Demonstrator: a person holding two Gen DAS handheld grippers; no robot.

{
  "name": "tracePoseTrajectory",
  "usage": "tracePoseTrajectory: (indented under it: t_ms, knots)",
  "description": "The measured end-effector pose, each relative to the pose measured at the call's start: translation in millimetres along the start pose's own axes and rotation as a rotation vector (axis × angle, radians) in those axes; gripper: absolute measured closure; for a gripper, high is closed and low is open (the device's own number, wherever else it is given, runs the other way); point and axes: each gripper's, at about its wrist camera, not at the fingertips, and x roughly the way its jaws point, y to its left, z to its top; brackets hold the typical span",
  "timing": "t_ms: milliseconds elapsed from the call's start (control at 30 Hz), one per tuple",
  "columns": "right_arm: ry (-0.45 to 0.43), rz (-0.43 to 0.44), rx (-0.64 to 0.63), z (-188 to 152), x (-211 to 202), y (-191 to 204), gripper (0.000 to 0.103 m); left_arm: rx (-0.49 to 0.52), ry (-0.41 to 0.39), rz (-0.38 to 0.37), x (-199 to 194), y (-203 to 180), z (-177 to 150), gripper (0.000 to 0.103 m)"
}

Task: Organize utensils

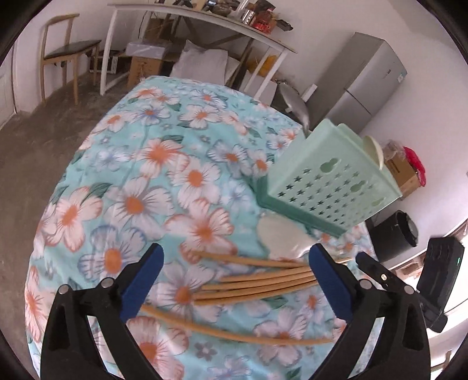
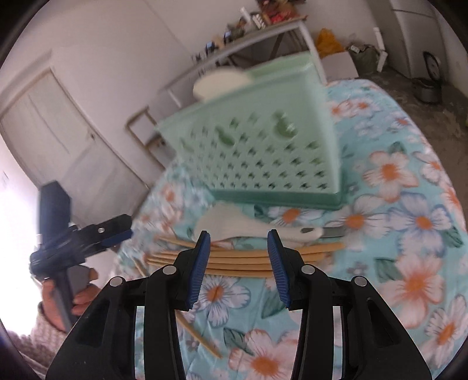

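Several wooden chopsticks [image 1: 257, 280] [image 2: 234, 260] lie in a loose bundle on the floral tablecloth [image 1: 163, 163] [image 2: 409, 204]. A single chopstick [image 2: 199, 336] lies apart, nearer the camera. Beyond the bundle a white spoon [image 1: 280, 236] [image 2: 242, 228] lies flat in front of the mint-green perforated utensil holder [image 1: 321, 181] [image 2: 257, 146], which has another white spoon [image 1: 373, 149] [image 2: 219, 81] standing in it. My left gripper [image 1: 237, 277] [image 2: 111, 231] is wide open above the bundle, holding nothing. My right gripper [image 2: 239, 260] [image 1: 377, 271] is partly open over the same chopsticks, its pads clear of them.
The table's edge curves away on the left and far side, with bare concrete floor [image 1: 38, 140] below. Behind stand a white desk [image 1: 204, 20] with clutter, a wooden chair [image 1: 64, 49], a grey fridge [image 1: 368, 76], boxes and a black bin [image 1: 400, 233]. A person's hand [image 2: 79, 295] holds the left gripper.
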Motion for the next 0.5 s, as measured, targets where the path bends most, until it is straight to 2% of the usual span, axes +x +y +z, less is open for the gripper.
tracePoseTrajectory:
  t_ms: [133,200,367,433,500]
  knots:
    - [0.05,-0.058,-0.065,3,30,16,0.071,0.061,-0.004,0.009,-1,1,-8,0.006]
    - [0.073,-0.093,-0.087,6,43,20,0.073,0.098,-0.012,-0.014,-2,2,-14,0.006]
    - [0.115,-0.141,-0.105,2,60,19,0.074,0.09,-0.013,-0.043,-4,14,-23,0.006]
    - [0.16,-0.132,-0.113,-2,63,22,0.074,0.082,-0.016,-0.058,-5,18,-26,0.006]
    - [0.17,-0.137,-0.136,-10,59,26,0.074,0.09,-0.031,-0.062,-7,20,-28,0.006]
